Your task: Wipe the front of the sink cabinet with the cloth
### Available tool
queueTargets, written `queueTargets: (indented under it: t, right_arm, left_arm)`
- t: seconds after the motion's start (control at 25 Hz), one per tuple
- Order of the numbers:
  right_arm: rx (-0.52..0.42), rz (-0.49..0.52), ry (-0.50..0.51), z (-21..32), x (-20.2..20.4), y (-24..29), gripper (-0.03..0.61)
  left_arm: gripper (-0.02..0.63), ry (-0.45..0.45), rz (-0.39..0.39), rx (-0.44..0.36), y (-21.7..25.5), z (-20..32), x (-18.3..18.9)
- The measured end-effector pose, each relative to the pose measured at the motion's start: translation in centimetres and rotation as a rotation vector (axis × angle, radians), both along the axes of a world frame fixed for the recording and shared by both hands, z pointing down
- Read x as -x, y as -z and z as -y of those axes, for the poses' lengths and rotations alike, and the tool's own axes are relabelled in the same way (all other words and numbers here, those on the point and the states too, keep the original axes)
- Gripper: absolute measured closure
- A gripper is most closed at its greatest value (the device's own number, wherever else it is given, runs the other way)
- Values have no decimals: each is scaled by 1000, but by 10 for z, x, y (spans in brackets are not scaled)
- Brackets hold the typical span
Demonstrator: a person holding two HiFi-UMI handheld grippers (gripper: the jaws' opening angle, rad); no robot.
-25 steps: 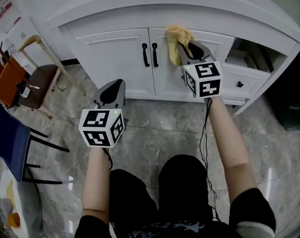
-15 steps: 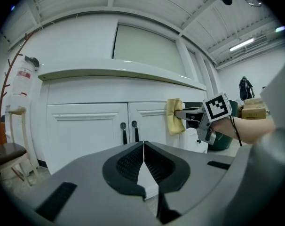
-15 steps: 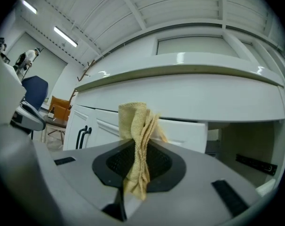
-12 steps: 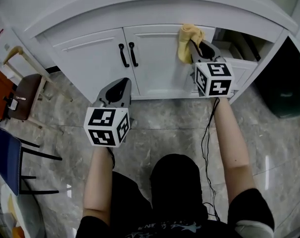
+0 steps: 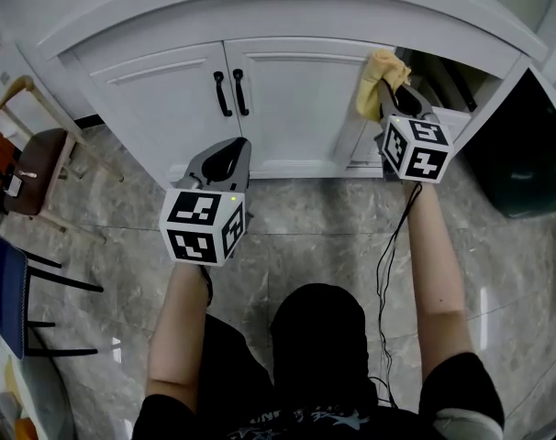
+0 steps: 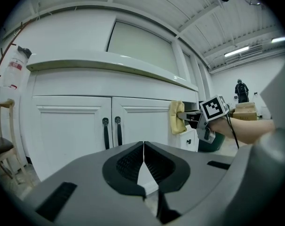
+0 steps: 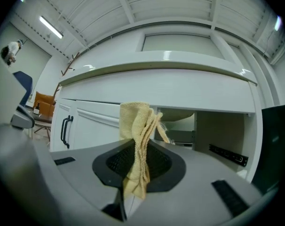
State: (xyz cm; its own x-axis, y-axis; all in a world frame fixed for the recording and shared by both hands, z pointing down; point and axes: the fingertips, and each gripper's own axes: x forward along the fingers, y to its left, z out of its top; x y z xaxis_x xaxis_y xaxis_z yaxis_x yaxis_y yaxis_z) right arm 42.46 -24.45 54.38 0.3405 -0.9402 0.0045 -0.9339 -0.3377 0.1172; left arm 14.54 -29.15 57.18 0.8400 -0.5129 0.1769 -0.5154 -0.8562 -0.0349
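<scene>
Cloth (image 5: 381,73) is pressing on the sink cabinet (image 5: 296,108) front at the right door's outer edge, right gripper (image 5: 394,101) fingers pinching it. Wiping looks underway; next calls for sweeping leftward. Left gripper (image 5: 219,165) is idling, fingers pressed together.

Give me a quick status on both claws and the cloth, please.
Right claw shut on yellow cloth. Left claw shut, empty, back from cabinet. Cloth at right door's upper right edge; contact unclear. Black handles off to its left.
</scene>
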Motion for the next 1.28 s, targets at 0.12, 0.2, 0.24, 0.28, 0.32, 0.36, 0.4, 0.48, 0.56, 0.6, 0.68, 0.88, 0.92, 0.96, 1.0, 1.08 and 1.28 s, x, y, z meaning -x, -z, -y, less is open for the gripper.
queueTargets:
  t: [0.12, 0.2, 0.24, 0.28, 0.32, 0.36, 0.4, 0.48, 0.56, 0.6, 0.68, 0.88, 0.92, 0.96, 1.0, 1.08, 1.28]
  right_arm:
    - [15, -9, 1, -3, 2, 0, 515]
    - [16, -17, 20, -4, 11, 2, 515]
    - [17, -21, 36, -3, 19, 3, 515]
    - [18, -24, 57, -2, 28, 3, 515]
    - [18, -24, 82, 0, 38, 3, 515]
    - [16, -22, 111, 3, 49, 4, 515]
    - [14, -21, 142, 6, 61, 4, 515]
    - [12, -22, 203, 16, 86, 3, 515]
    - [14, -16, 268, 29, 113, 0, 515]
    - [15, -8, 302, 37, 126, -2, 515]
    - [14, 8, 365, 53, 151, -7, 515]
    - [33, 55, 464, 90, 191, -24, 515]
    - [37, 64, 475, 97, 196, -28, 515]
    - [40, 72, 480, 104, 199, -31, 515]
    - [43, 78, 480, 111, 200, -34, 515]
    - [44, 87, 470, 120, 199, -38, 515]
    - [35, 86, 450, 124, 190, -42, 515]
  left_arm:
    - [591, 13, 0, 3, -1, 4, 6]
    - [591, 24, 2, 5, -3, 7, 13]
    - [591, 31, 4, 7, -4, 9, 16]
    - [591, 37, 6, 9, -5, 10, 20]
    - [591, 44, 8, 9, -6, 12, 24]
    - [591, 51, 10, 8, -6, 13, 28]
    - [591, 58, 12, 7, -6, 14, 33]
    - [591, 74, 13, 3, -5, 16, 42]
    - [591, 92, 16, 0, -4, 19, 52]
    - [591, 103, 19, -1, -4, 20, 58]
    - [591, 126, 26, -3, -4, 23, 71]
    - [591, 173, 54, 6, -15, 25, 104]
    - [591, 185, 63, 7, -18, 26, 110]
    - [591, 198, 70, 9, -20, 27, 115]
    - [591, 210, 72, 13, -22, 29, 119]
    - [591, 230, 70, 23, -25, 30, 126]
    - [591, 235, 80, 27, -32, 29, 130]
